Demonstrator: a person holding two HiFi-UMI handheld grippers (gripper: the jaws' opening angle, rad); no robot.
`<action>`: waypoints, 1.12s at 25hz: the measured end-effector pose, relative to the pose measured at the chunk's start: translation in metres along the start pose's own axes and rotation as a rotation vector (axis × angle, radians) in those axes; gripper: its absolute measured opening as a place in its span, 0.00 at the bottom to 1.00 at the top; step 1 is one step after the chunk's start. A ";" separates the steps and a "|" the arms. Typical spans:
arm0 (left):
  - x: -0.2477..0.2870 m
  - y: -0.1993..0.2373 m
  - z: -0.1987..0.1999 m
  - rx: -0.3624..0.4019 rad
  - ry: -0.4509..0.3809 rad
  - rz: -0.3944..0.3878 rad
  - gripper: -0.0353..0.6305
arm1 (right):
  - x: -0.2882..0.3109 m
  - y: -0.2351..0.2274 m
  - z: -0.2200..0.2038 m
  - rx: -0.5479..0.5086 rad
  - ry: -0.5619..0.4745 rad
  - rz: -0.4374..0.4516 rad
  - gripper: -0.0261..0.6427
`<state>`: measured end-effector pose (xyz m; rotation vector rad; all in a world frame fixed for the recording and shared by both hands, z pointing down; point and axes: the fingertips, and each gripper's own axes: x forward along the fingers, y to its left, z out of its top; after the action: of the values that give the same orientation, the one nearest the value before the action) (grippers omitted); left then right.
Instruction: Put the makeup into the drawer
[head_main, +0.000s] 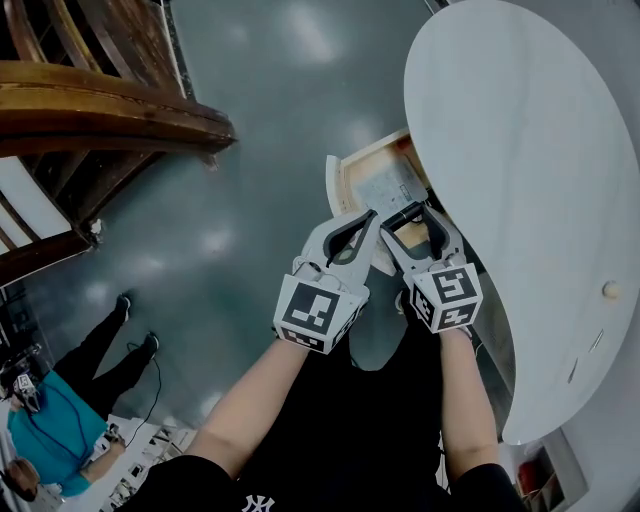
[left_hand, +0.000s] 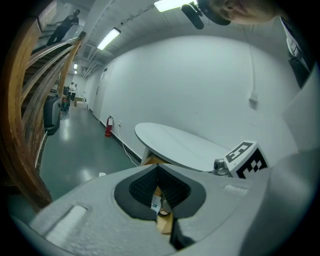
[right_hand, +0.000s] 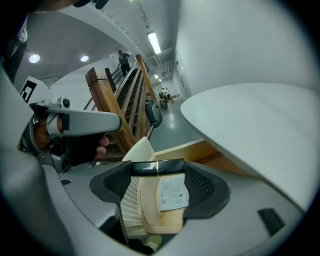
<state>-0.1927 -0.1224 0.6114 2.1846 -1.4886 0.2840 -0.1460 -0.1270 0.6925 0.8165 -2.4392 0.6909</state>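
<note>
Over the open drawer (head_main: 372, 182) beneath the white table (head_main: 520, 150), the right claw (head_main: 406, 218) is clamped on the makeup (right_hand: 157, 167), a slim black stick held crosswise. The left claw (head_main: 366, 222) is closed and empty. Assessment: makeup is in hand above the drawer but not yet placed; lowering and release remain.

Grippers: you hold two, the left gripper (head_main: 366, 217) and the right gripper (head_main: 411, 214).
Makeup stick (right_hand: 156, 166): one, black.
Drawer (head_main: 372, 182): one.
Table (head_main: 520, 150): one.
Bystander (head_main: 60, 420) beside you: one.
</note>
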 end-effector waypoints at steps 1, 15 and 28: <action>0.001 0.001 -0.002 -0.001 0.001 0.000 0.06 | 0.004 -0.003 -0.002 -0.002 0.009 -0.008 0.55; 0.009 0.013 -0.006 -0.008 -0.020 0.006 0.06 | 0.039 -0.021 -0.019 -0.052 0.103 -0.072 0.55; 0.002 0.015 -0.005 -0.018 -0.009 0.023 0.06 | 0.033 -0.008 -0.015 -0.044 0.090 -0.058 0.54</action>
<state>-0.2046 -0.1260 0.6208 2.1593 -1.5162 0.2674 -0.1598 -0.1375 0.7249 0.8181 -2.3321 0.6367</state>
